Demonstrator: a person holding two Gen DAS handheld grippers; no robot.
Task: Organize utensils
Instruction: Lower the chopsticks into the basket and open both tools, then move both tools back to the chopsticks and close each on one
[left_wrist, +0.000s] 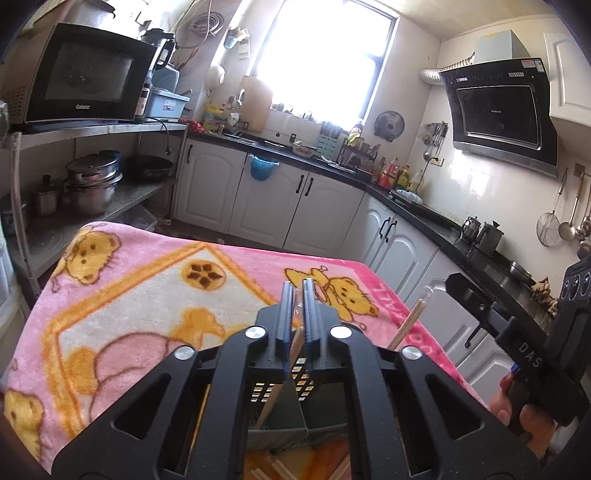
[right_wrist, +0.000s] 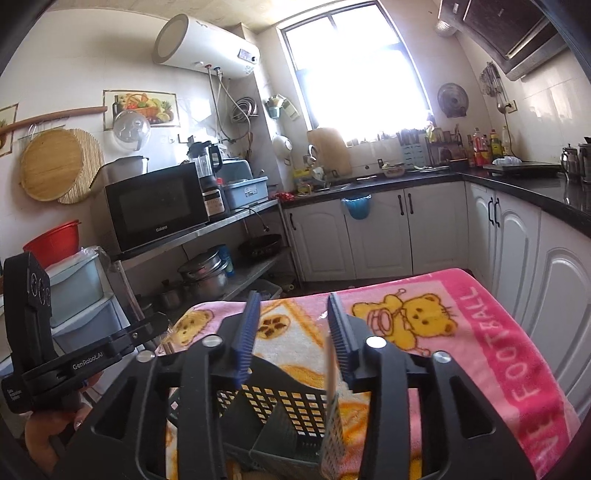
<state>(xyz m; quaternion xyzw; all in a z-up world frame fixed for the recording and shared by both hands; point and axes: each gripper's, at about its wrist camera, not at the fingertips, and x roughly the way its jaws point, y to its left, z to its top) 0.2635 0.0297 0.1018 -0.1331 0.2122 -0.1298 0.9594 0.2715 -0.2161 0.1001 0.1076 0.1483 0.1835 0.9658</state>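
Right wrist view: black utensil caddy (right_wrist: 280, 410) sits on the pink blanket (right_wrist: 491, 332) under my right gripper (right_wrist: 291, 325), jaws apart, a chopstick (right_wrist: 331, 365) loose between them. Left gripper (left_wrist: 298, 295) nearly shut on a chopstick (left_wrist: 295, 345). Light, stiff, slick: pinch mid-shaft. Only the left view shows the left one's contents.

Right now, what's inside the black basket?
Wooden chopsticks stand in the basket, beside a divider. The grippers hide its floor.
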